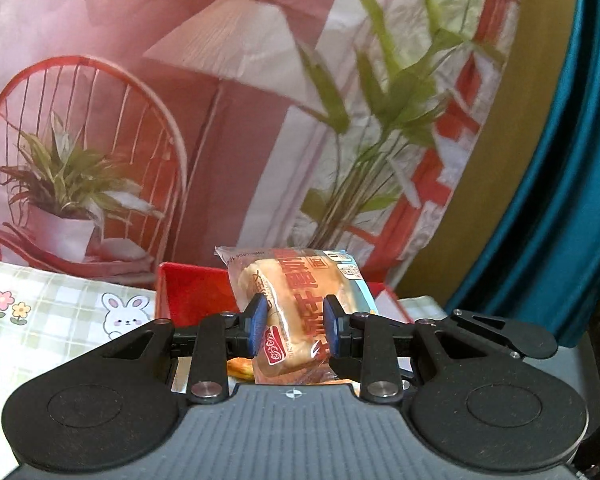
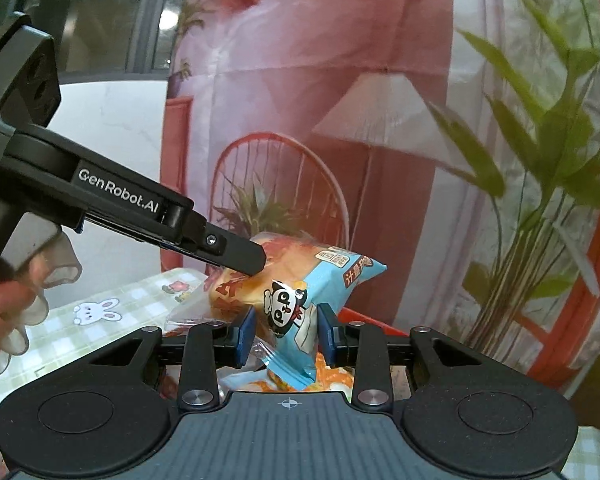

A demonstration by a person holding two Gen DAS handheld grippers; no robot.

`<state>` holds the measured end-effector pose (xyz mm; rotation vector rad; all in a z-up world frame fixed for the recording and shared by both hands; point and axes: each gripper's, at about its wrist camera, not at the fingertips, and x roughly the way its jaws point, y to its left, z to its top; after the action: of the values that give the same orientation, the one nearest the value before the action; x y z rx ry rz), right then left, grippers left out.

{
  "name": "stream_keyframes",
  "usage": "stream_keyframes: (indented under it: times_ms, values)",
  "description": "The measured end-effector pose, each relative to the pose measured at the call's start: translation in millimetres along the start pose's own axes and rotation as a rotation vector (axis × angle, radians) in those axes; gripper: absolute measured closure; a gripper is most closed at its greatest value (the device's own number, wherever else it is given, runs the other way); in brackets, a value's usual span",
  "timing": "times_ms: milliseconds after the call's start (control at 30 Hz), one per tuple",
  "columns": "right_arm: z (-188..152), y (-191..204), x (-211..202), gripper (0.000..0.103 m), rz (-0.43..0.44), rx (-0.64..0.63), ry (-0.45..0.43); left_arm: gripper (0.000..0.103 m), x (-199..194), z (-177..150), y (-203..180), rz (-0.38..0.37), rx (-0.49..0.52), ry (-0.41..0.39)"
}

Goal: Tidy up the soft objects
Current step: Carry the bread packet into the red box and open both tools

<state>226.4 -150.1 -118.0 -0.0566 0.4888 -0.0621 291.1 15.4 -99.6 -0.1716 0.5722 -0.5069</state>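
The left gripper (image 1: 293,328) pinches a bread packet (image 1: 296,312) above the red bin (image 1: 188,296). The right gripper (image 2: 286,334) clamps a blue snack packet (image 2: 296,320), seemingly touching the bread. Beyond: checked tablecloth (image 1: 52,316), printed backdrop (image 1: 220,120).

L gripper (image 1: 293,330): black linkage arms, blue pads, silver screws.
R gripper (image 2: 286,334): same build; grey ribbed body.
Hand (image 2: 4,312): bare skin, clear glove seen.

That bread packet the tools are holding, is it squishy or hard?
Probably squishy: the bread packet looks puffy, and the left tool pinches it between blue pads. Its shiny wrapper may be slippery. It is likely light, since the right tool grips only its blue end while it hangs above the table.
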Motion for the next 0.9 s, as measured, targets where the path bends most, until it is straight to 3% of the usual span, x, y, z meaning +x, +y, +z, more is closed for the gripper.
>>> stream_keyframes:
  times_ms: [333, 900]
  values:
    - [-17, -4, 45, 0.073, 0.024, 0.019, 0.114, 0.072, 30, -8, 27, 0.039, -0.030, 0.091]
    - [-42, -4, 67, 0.073, 0.035, 0.122, 0.235, 0.072, 54, -29, 27, 0.081, 0.002, 0.201]
